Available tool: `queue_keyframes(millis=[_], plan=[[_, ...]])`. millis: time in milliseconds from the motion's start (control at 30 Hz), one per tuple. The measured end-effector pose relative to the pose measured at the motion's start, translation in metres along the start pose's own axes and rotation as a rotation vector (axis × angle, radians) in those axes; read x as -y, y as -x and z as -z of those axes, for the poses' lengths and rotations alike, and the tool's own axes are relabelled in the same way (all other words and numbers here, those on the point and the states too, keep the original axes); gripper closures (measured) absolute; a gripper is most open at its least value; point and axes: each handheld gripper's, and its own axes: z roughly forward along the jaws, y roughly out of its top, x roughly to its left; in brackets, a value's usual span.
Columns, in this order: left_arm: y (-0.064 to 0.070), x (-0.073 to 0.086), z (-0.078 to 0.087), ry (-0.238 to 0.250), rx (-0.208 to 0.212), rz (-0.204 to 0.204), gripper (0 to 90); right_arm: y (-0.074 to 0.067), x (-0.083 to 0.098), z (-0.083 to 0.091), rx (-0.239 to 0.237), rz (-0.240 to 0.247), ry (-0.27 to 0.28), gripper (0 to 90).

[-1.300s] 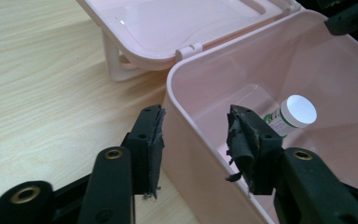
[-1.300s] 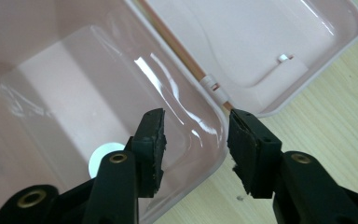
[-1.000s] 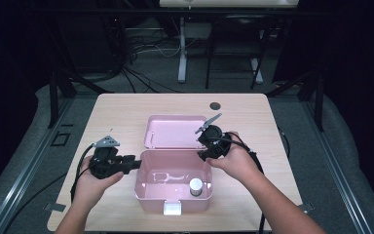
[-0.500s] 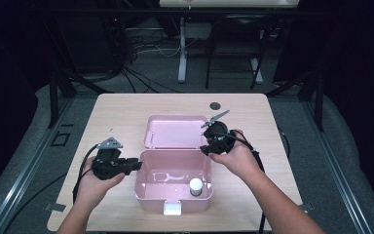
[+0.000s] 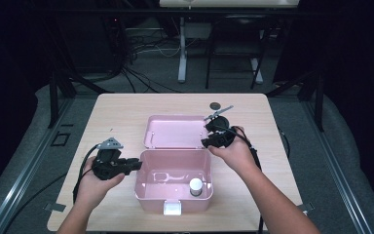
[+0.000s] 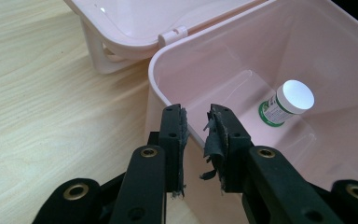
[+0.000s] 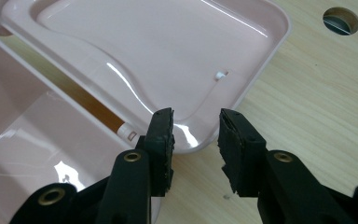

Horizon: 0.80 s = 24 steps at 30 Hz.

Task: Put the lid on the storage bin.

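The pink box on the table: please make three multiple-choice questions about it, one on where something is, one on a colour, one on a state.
1. Where is the jar?
A. on the open lid
B. inside the box
C. on the table beside the box

2. What colour is the jar's cap?
A. white
B. red
C. black

3. How is the lid?
A. shut and latched
C. taken off and lying apart
B. open, laid back flat, joined at the hinge

Answers:
1. B, the high view shows the jar standing on the box floor, near the front right corner.
2. A, the left gripper view shows a white cap over a green and white label.
3. B, the lid lies on the table behind the box, with the hinge showing in both gripper views.
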Motion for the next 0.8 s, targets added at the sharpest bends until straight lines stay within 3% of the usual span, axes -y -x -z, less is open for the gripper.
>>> queue_keyframes(millis=[800], plan=[[0.001,0.0,0.0,0.002,-0.009,-0.001,76.3,0.013,-0.015,-0.016,0.027,-0.095,0.033,62.6]])
